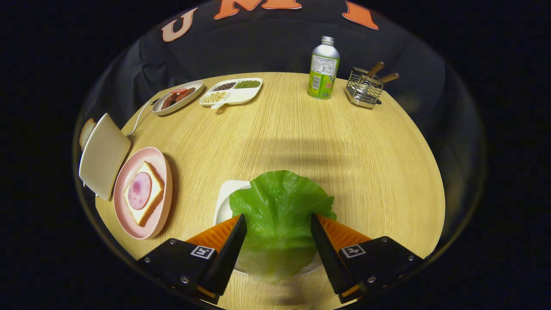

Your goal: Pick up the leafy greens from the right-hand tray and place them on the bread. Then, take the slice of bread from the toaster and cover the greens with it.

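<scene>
Green leaf [279,215] on white tray [226,202], sits between my fingers. Gripper [279,224] wide open, holding nothing. Step one, grasp pending. Next I close on leaf, lift, carry left to bread [144,193] on pink plate [129,224].

Single fisheye view, mounted on tool [279,220], aimed forward along its two fingers [224,249] and down at bench [301,137]. Tool held close above near bench edge, fingers spread apart. Whole round benchtop taken in, up to booth wall beyond far edge.
</scene>
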`<state>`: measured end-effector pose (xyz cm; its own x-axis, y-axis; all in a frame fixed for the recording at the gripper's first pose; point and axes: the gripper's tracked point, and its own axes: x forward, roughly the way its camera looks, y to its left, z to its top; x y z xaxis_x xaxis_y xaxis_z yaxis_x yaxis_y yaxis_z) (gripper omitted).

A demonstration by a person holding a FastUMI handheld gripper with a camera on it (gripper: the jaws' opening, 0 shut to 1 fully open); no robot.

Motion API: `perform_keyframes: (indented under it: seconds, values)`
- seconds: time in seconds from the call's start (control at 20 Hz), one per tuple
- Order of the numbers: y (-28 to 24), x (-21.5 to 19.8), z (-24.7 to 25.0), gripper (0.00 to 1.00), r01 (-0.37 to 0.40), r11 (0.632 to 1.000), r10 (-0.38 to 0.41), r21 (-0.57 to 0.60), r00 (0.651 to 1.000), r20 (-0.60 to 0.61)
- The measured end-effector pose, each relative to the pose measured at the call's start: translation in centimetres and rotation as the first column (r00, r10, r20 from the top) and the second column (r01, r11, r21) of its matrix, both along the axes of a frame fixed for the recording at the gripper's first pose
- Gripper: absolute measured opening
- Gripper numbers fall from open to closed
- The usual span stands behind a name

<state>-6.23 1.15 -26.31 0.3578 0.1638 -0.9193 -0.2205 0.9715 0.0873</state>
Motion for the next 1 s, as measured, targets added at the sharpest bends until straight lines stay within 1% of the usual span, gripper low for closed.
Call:
perform_keyframes:
  seconds: [0.1, 0.2, 0.3, 0.35, 0.4, 0.45, 0.55, 0.65, 0.75, 0.8, 1.0]
  values:
    - [-0.3, 0.2, -0.2, 0.84, 0.005, 1.0, -0.005, -0.007, 1.0, 0.006]
    - [-0.3, 0.1, 0.0, 0.73, 0.003, 1.0, -0.003, 0.001, 1.0, 0.005]
    - [-0.2, 0.5, -0.1, 0.62, 0.02, 1.0, -0.02, 0.008, 1.0, 0.021]
    - [-0.4, 1.0, -0.2, 0.47, 0.035, 0.999, -0.035, 0.016, 0.999, 0.033]
    - [-0.5, 1.1, -0.1, 0.4, 0.058, 0.998, -0.06, 0.03, 0.998, 0.036]
    - [-0.1, 1.2, 0.0, 0.24, 0.081, 0.994, -0.083, 0.068, 0.996, 0.027]
    - [0.2, 1.4, 0.5, 0.12, 0.118, 0.986, -0.123, 0.114, 0.992, 0.032]
    - [0.2, 2.0, 1.4, 0.06, 0.136, 0.98, -0.146, 0.145, 0.987, 0.063]
    - [1.2, 2.3, 2.4, 0.04, 0.142, 0.969, -0.159, 0.201, 0.984, 0.074]
    - [1.1, 2.1, 2.3, 0.03, 0.123, 0.973, -0.139, 0.194, 0.987, 0.075]
    - [1.2, 0.7, 0.9, 0.01, 0.036, 0.995, -0.042, 0.09, 0.997, 0.06]
